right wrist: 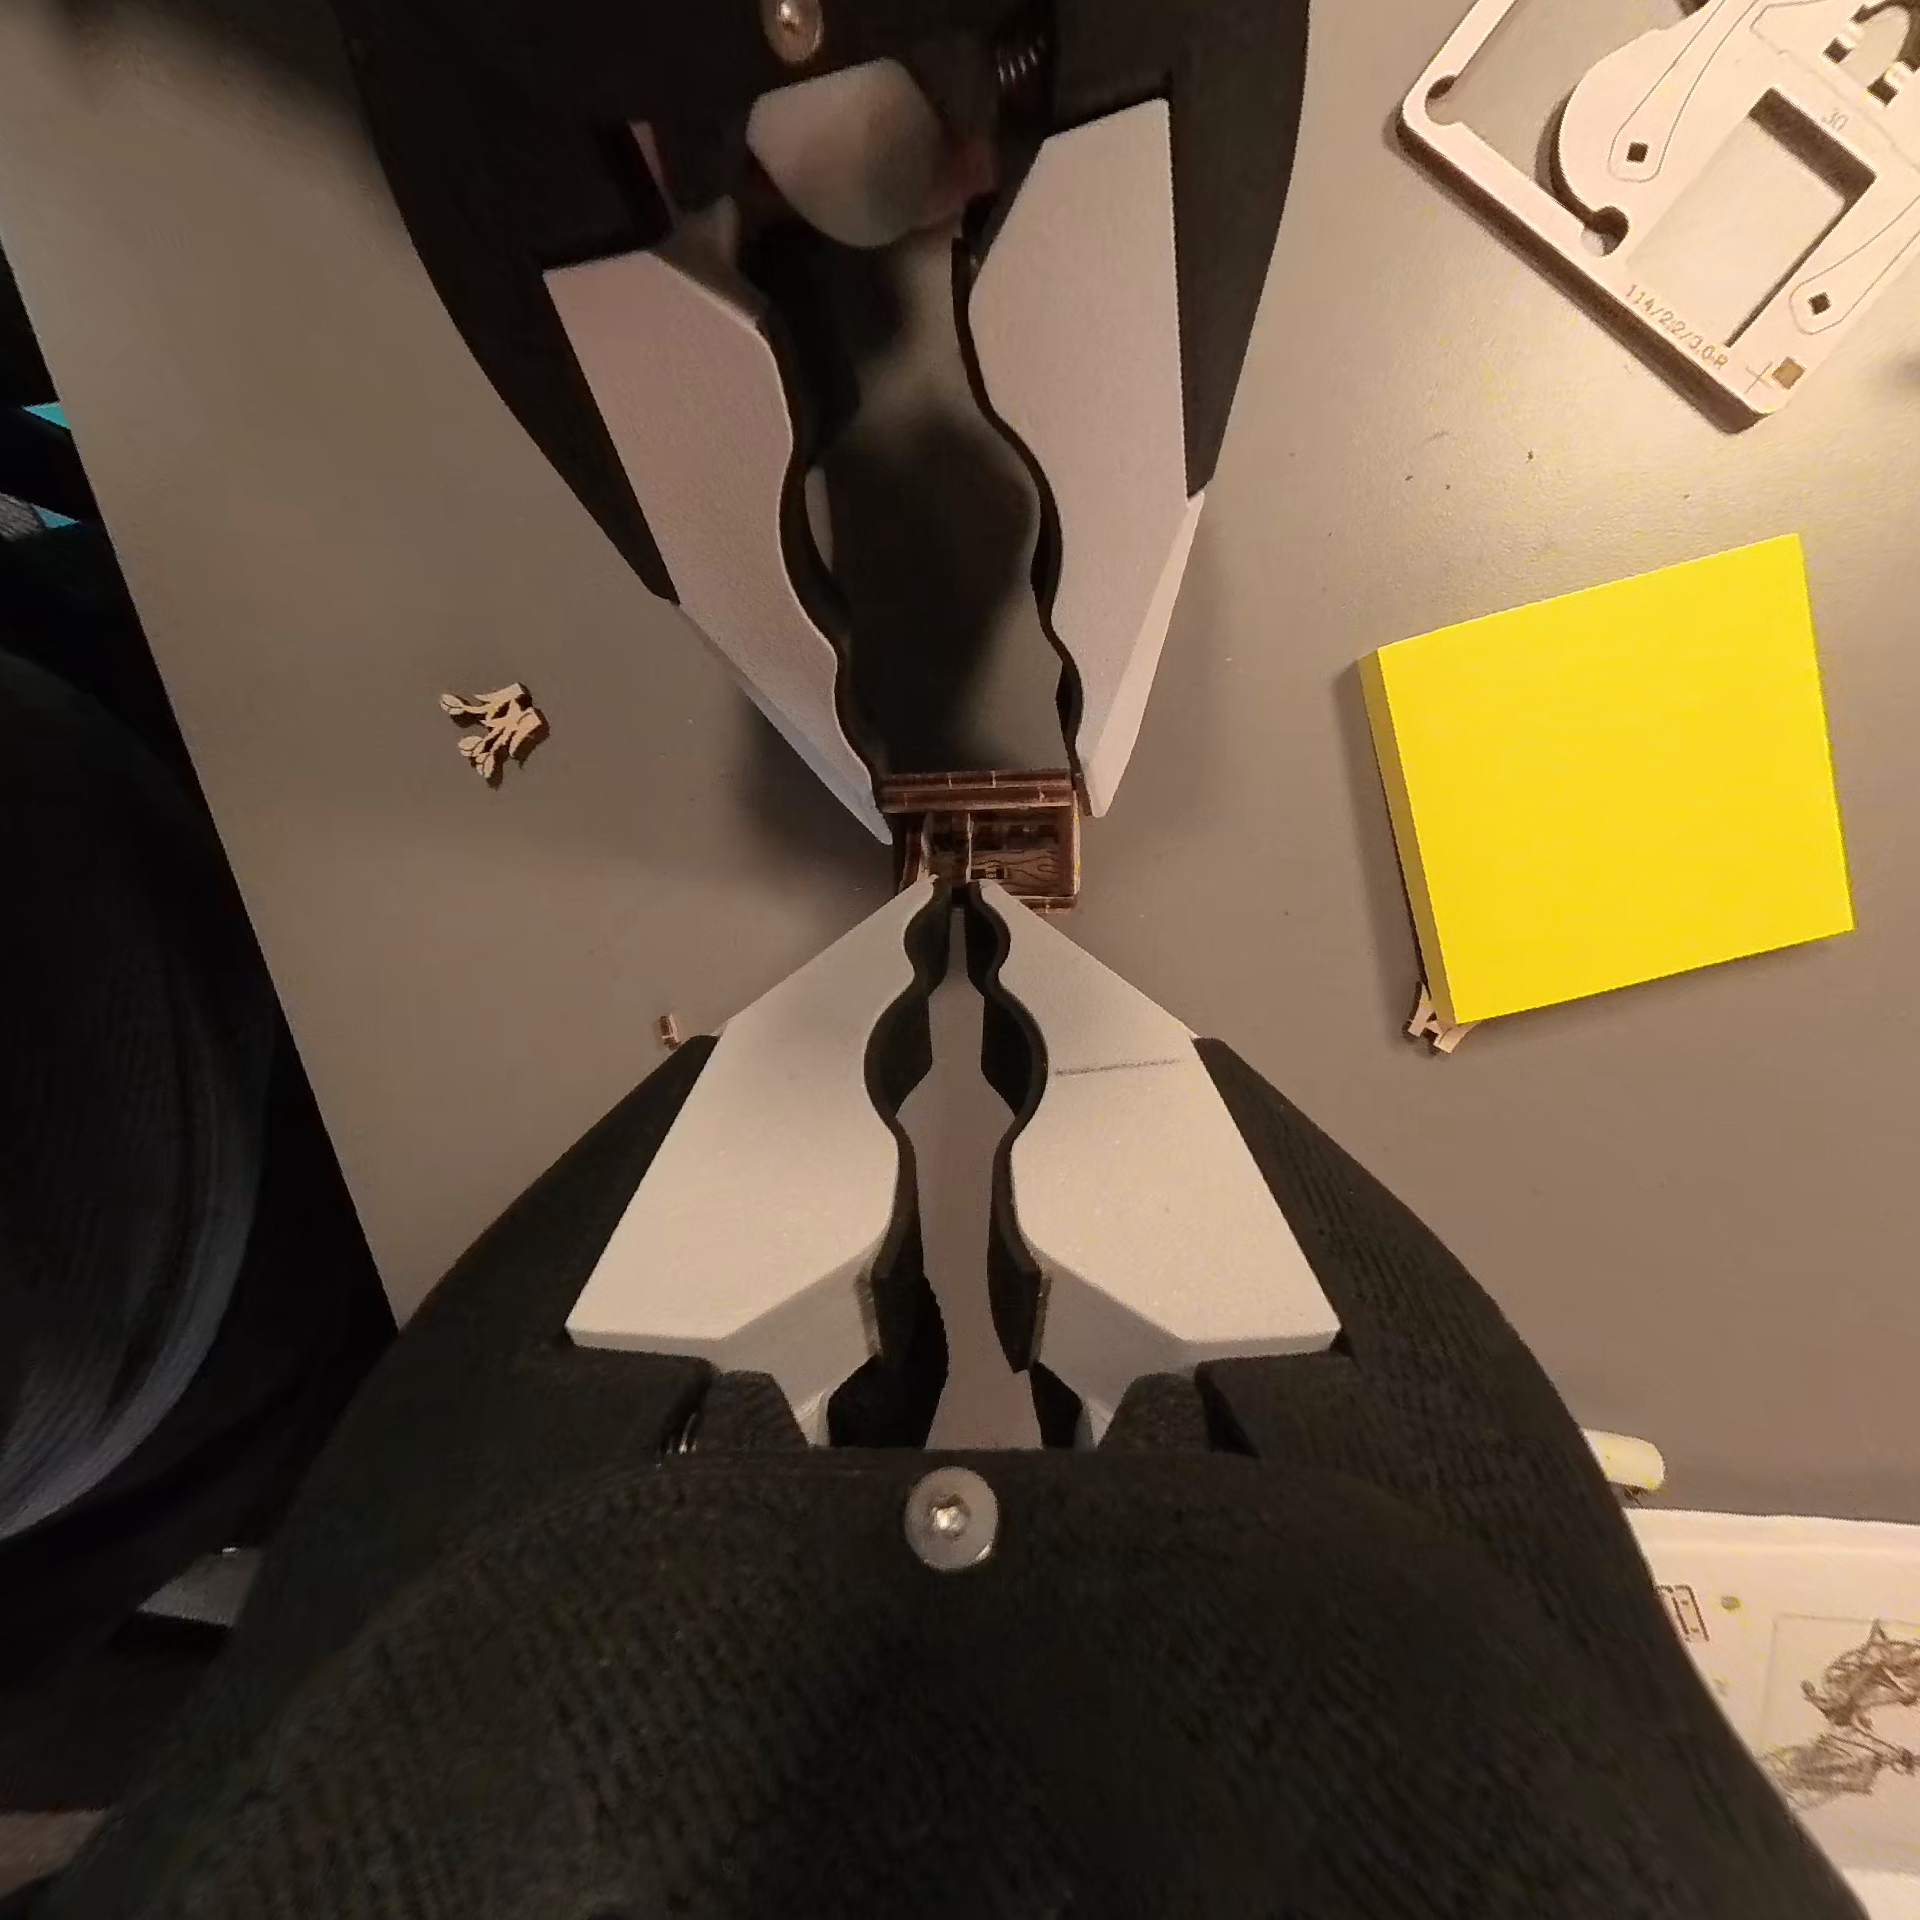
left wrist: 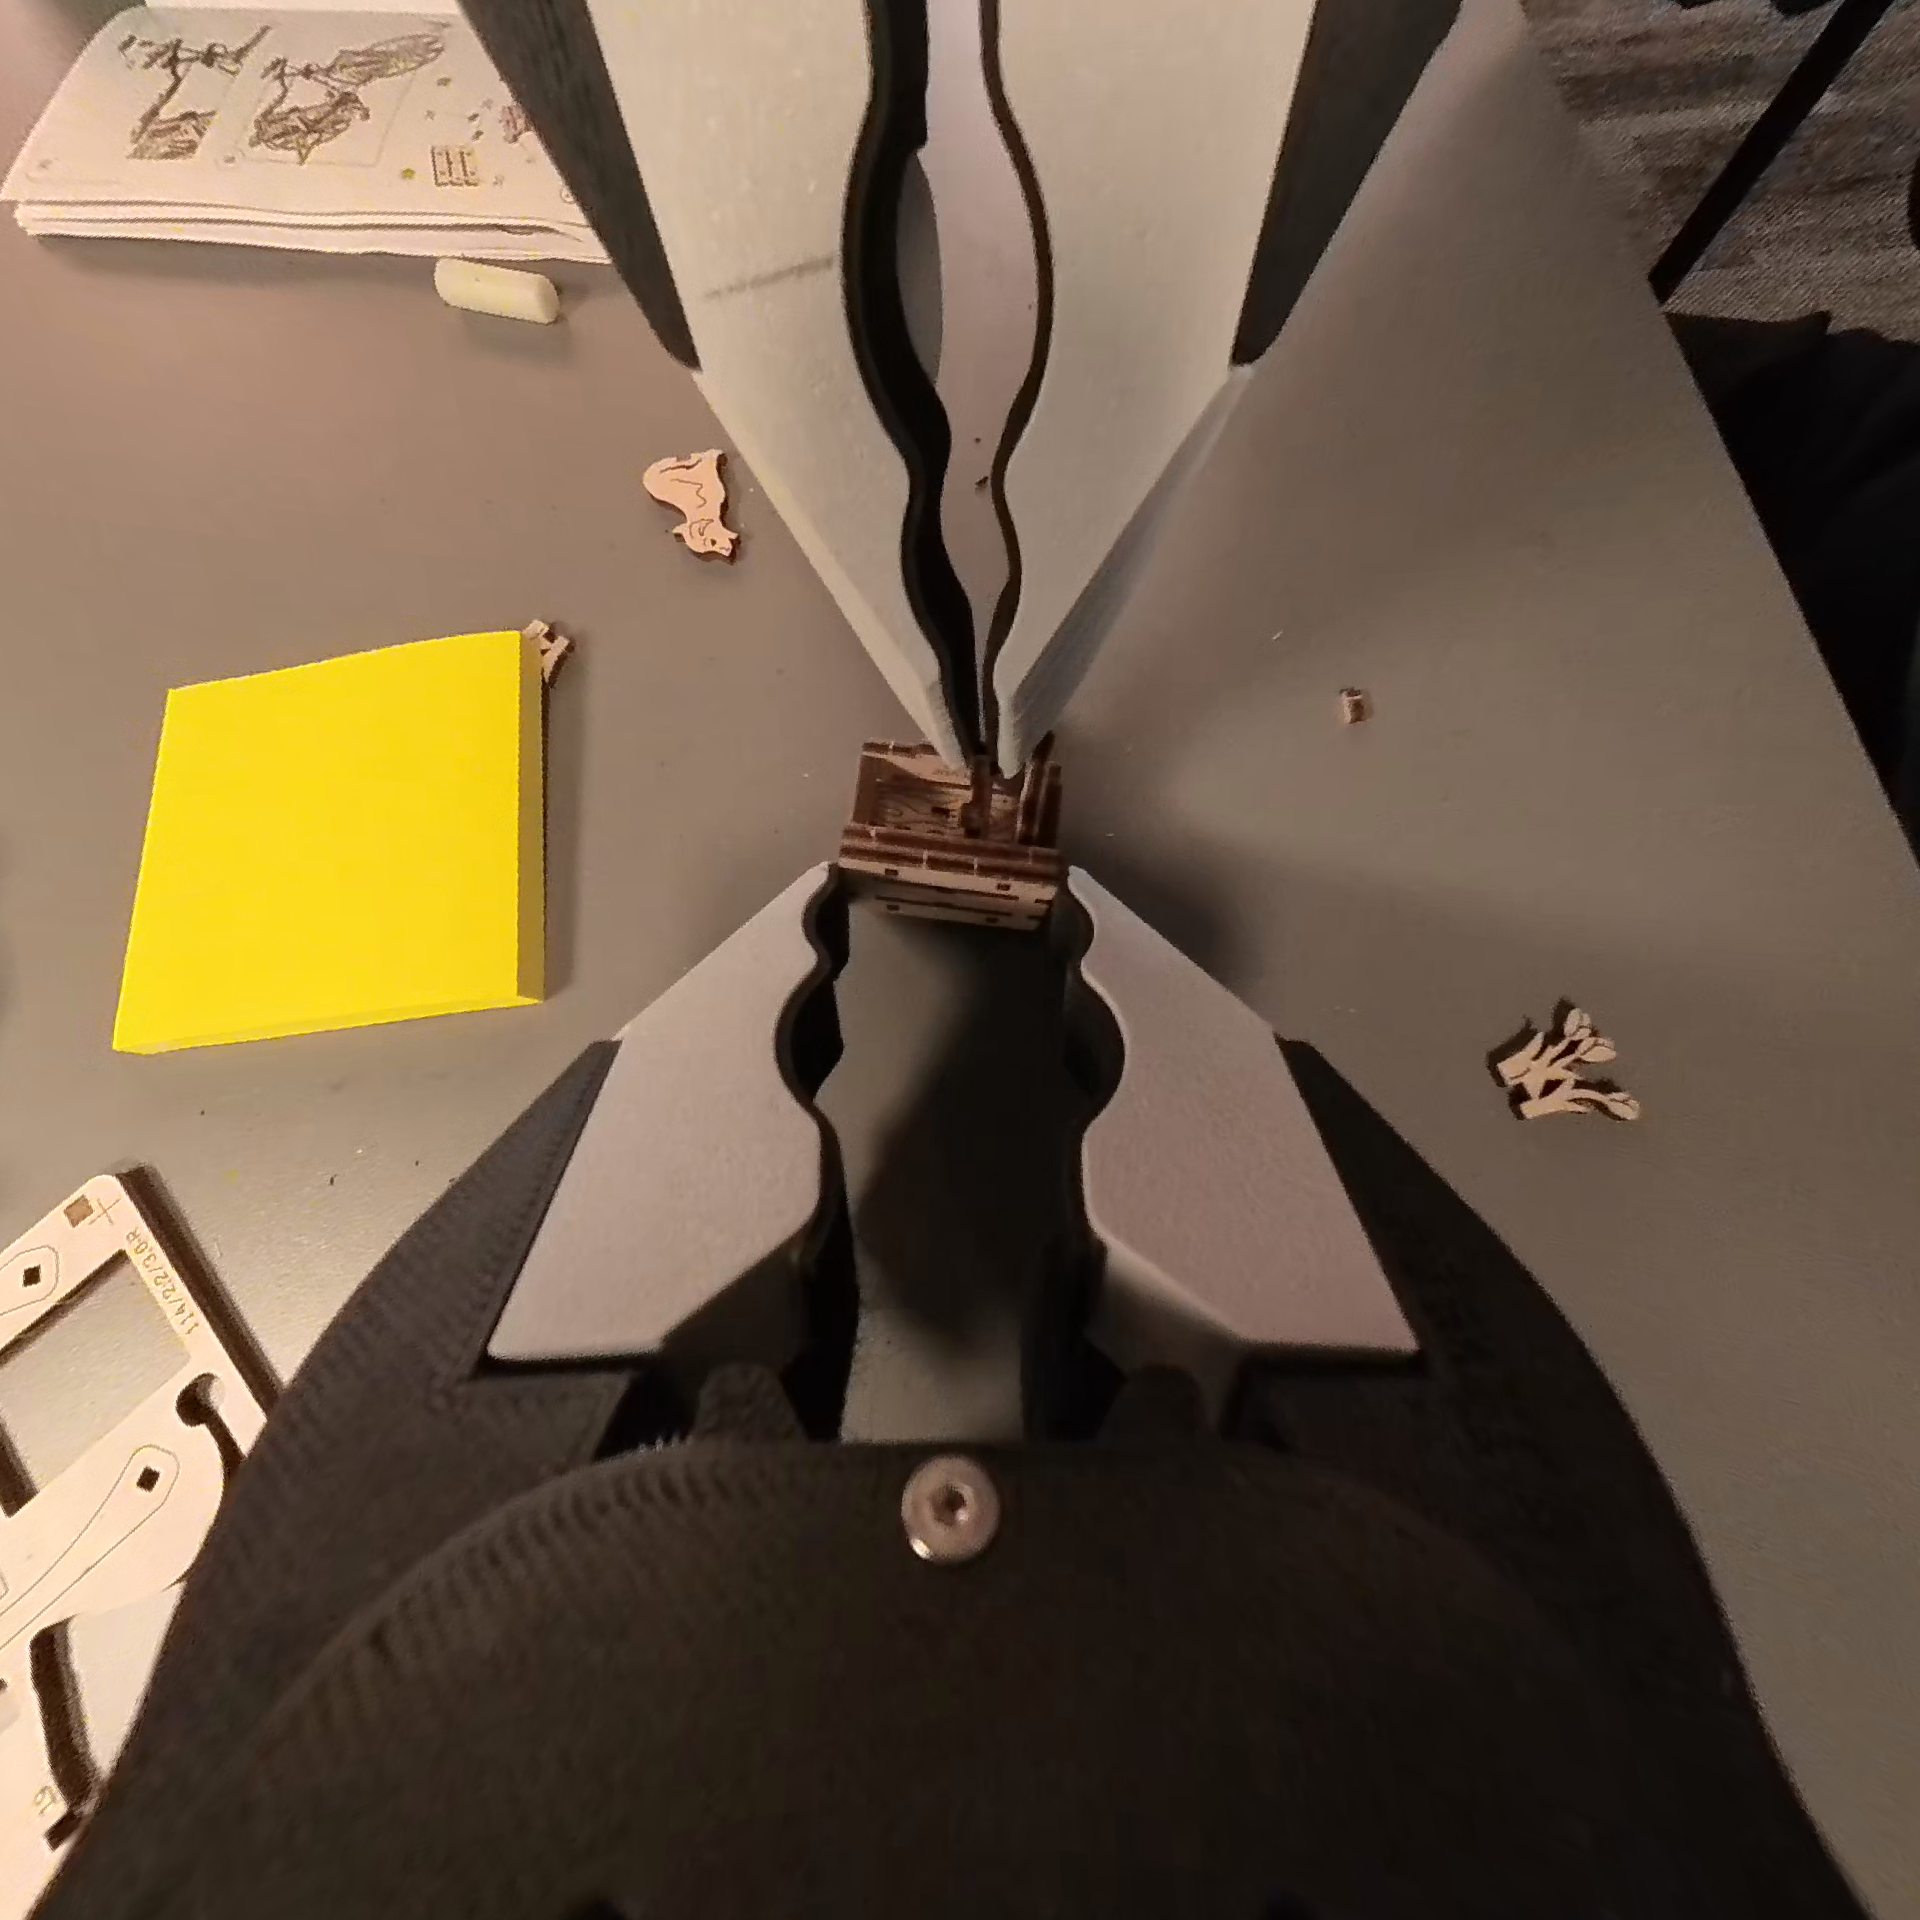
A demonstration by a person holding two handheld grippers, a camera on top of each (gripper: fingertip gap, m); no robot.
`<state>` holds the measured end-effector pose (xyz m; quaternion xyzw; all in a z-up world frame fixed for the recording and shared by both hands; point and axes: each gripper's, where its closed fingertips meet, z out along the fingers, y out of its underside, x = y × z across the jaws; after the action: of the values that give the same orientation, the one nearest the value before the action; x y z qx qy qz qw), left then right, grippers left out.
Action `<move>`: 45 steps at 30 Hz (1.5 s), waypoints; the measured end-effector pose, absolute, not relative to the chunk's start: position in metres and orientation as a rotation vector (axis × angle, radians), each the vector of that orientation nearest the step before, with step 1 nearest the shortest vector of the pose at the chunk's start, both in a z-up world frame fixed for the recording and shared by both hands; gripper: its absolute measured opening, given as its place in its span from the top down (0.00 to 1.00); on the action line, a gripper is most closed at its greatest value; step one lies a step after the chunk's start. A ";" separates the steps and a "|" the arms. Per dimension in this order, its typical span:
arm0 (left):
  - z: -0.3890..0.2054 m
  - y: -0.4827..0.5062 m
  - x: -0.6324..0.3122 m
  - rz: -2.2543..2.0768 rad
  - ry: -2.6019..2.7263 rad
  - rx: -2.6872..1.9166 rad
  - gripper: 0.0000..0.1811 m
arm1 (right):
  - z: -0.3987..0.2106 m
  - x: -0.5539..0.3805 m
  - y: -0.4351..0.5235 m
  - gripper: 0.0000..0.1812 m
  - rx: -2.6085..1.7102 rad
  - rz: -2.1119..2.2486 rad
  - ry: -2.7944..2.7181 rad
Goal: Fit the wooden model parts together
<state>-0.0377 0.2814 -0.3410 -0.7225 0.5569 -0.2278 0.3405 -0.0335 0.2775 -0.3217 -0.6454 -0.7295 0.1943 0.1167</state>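
A small wooden box-shaped model (left wrist: pixel 951 868) is held just above the grey table (left wrist: pixel 364 416). My left gripper (left wrist: pixel 951 888) is shut on its two sides from the near end. My right gripper (left wrist: pixel 982 738) comes in from the opposite side, shut on a small thin wooden piece (left wrist: pixel 977 795) that stands inside the box. In the right wrist view my right gripper (right wrist: pixel 958 888) has its tips almost together at the box (right wrist: pixel 997 847), and the left gripper (right wrist: pixel 982 805) clamps it from the top. How far the piece sits in is hidden.
A yellow sticky-note pad (left wrist: pixel 343 831) lies to the left. Loose wooden cut-outs (left wrist: pixel 691 504) (left wrist: pixel 1558 1070) lie around. A plywood part sheet (left wrist: pixel 94 1382) is at the lower left, an instruction booklet (left wrist: pixel 281 125) and a white eraser-like block (left wrist: pixel 497 291) at the upper left. The table edge (left wrist: pixel 1766 520) runs along the right. Less than 4 cm separates the two grippers' tips.
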 end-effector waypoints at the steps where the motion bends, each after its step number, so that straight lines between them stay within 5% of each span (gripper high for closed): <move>1: -0.341 0.281 -0.038 -0.592 1.449 -1.880 0.79 | -0.322 -0.034 0.277 1.00 -1.886 0.574 -2.138; 45: -0.341 0.279 -0.037 -0.555 1.478 -1.856 0.79 | -0.322 -0.033 0.275 0.98 -1.815 0.682 -2.151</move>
<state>-0.0368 0.2794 -0.3413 -0.7149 0.5693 -0.2137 0.3451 -0.0334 0.2747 -0.3218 -0.6220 -0.7372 0.2338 0.1225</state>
